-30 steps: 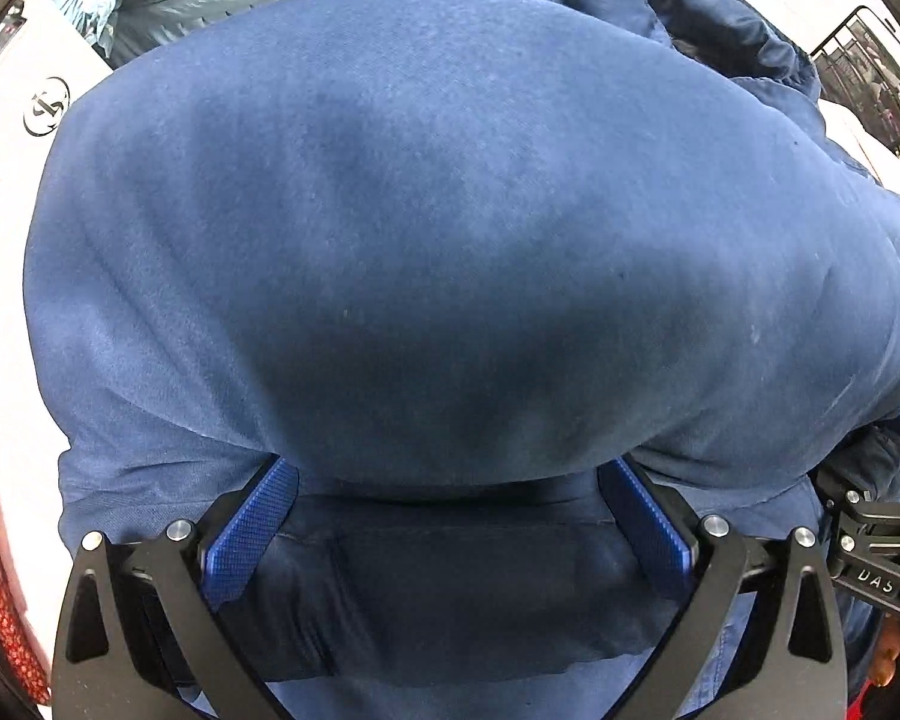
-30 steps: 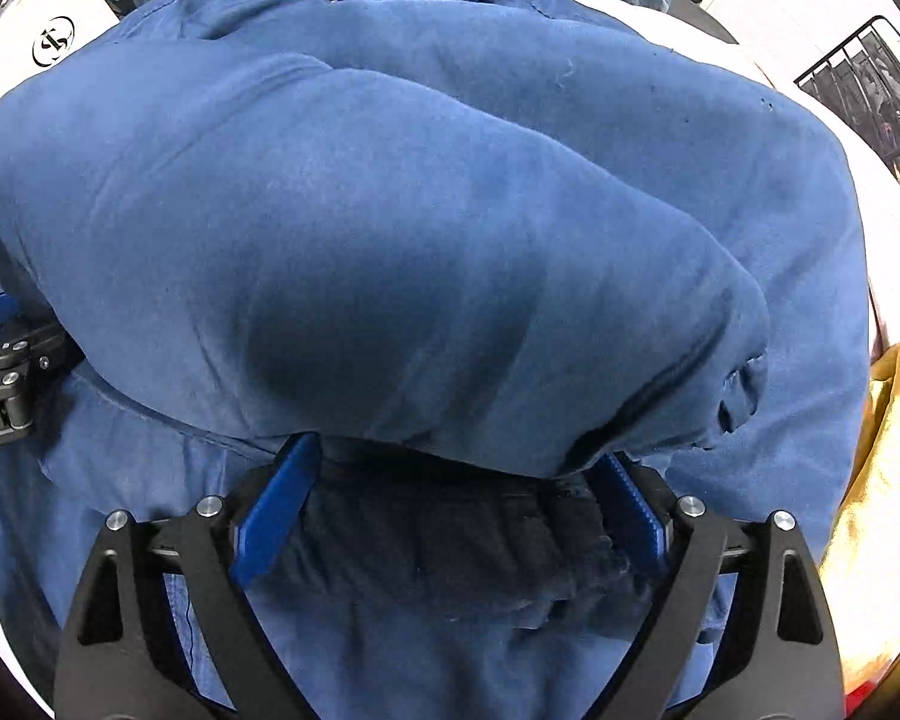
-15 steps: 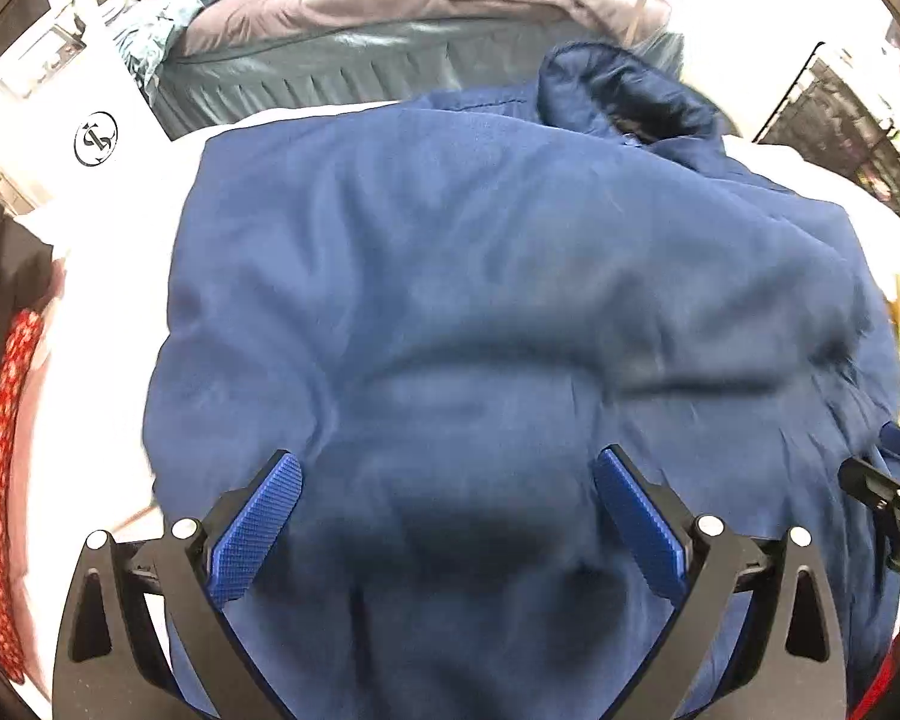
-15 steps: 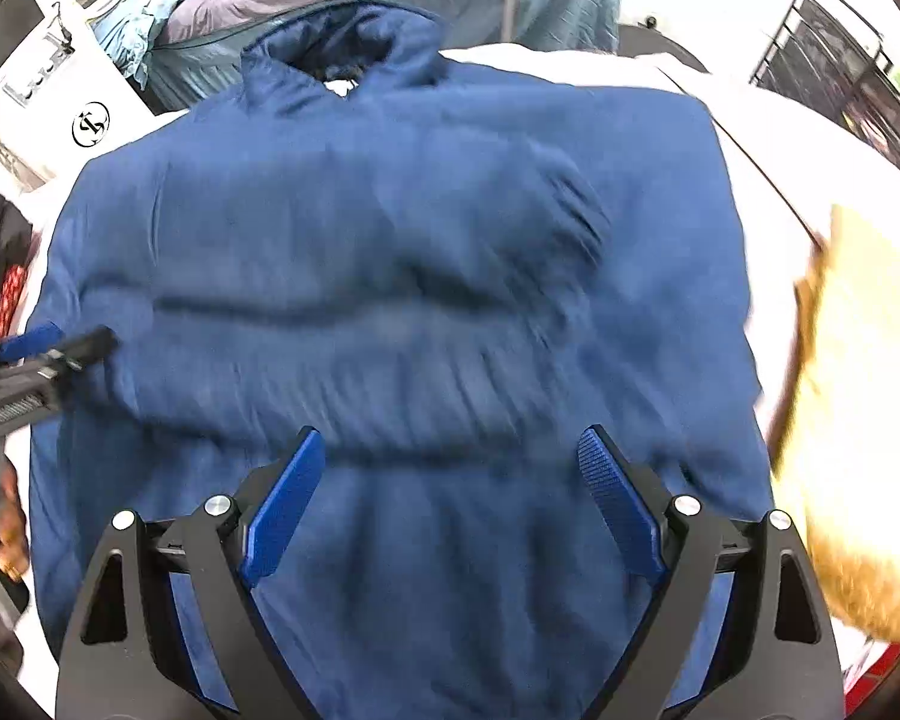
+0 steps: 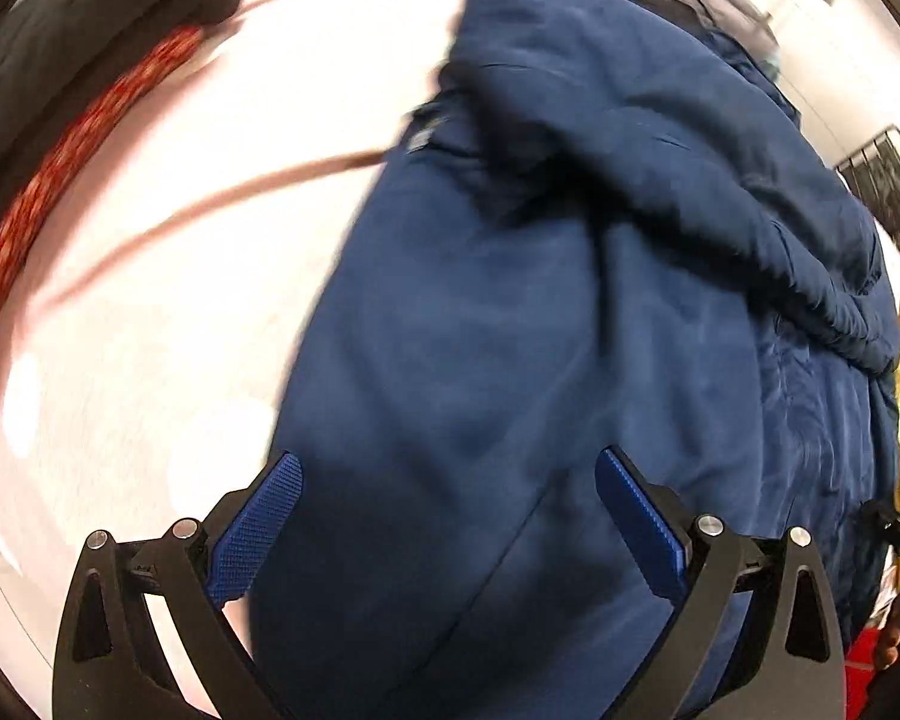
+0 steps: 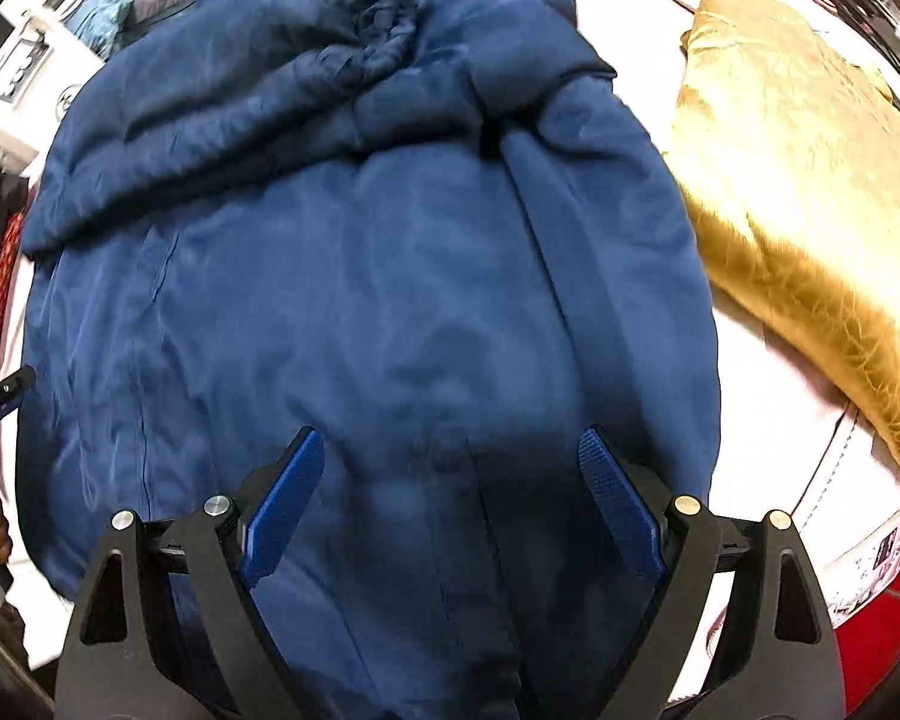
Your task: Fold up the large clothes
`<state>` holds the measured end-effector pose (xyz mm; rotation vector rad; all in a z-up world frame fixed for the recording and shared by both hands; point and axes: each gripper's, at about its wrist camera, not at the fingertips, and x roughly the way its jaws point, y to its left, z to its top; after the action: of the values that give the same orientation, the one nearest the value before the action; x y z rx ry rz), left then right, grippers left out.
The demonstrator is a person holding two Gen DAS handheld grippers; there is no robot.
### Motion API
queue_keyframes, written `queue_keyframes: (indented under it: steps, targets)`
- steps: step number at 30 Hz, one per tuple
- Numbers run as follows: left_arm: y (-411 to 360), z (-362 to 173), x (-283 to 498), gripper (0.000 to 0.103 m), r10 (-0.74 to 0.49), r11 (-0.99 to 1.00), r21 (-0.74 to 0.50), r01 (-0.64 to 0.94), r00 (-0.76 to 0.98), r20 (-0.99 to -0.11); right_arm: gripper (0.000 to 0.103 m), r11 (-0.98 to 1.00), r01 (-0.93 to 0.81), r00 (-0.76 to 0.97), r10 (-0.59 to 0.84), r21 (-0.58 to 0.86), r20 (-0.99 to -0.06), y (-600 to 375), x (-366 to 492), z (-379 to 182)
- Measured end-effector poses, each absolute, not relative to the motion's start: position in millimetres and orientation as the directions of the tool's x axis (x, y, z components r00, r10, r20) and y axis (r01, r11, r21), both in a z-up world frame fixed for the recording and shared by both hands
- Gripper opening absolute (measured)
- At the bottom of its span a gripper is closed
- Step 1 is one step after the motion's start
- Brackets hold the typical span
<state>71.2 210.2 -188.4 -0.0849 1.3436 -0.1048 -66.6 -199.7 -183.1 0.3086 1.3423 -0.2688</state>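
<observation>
Left gripper (image 5: 447, 501) points steeply down over the near left part of the blue jacket (image 5: 570, 330), its blue pads spread wide with nothing pinched between them; the cloth lies below the fingers, not in them. To its left the pale sheet (image 5: 150, 300) of the work surface lies bare, and at the far left edge a red patterned cloth (image 5: 60, 180) runs beside a dark garment (image 5: 60, 42). The jacket is spread flat on the sheet, and a sleeve (image 5: 720, 192) is folded across its upper part. At the right edge of this view a dark piece of the other tool and part of a hand (image 5: 897, 630) show.

Right gripper (image 6: 450, 501) also points steeply down, over the near middle of the jacket (image 6: 360, 300), jaws standing wide and holding nothing. From this view the folded sleeve (image 6: 240, 96) crosses the top of the jacket, and its bunched cuff (image 6: 384, 18) lies near the collar end. Just beside the jacket's right edge lies a gold, shiny cloth (image 6: 798, 192) on the white sheet (image 6: 768, 408). A red item (image 6: 882, 618) sits at the lower right. Both views are slightly blurred.
</observation>
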Motion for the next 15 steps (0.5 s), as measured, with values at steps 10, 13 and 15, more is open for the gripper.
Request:
queue_keyframes:
  steps: [10,13,15]
  targets:
    - [277.8,-173.5,35.7,0.097,-0.172,0.983,-0.182,-0.028,0.218,-0.961,0.086,0.941,0.318,0.234,0.041,0.117,-0.971,-197.0,-109.4,-170.1]
    - [280.9,-180.7,26.3,0.097,-0.160,0.986,-0.166,-0.020,0.191,-0.969,0.086,0.932,0.331,0.249,0.064,0.147,-0.966,-203.6,-122.9,-167.1]
    - [279.3,-184.1,21.4,0.097,-0.154,0.988,-0.156,0.002,0.175,-0.973,0.086,0.927,0.335,0.264,0.079,0.168,-0.961,-212.2,-124.5,-163.3]
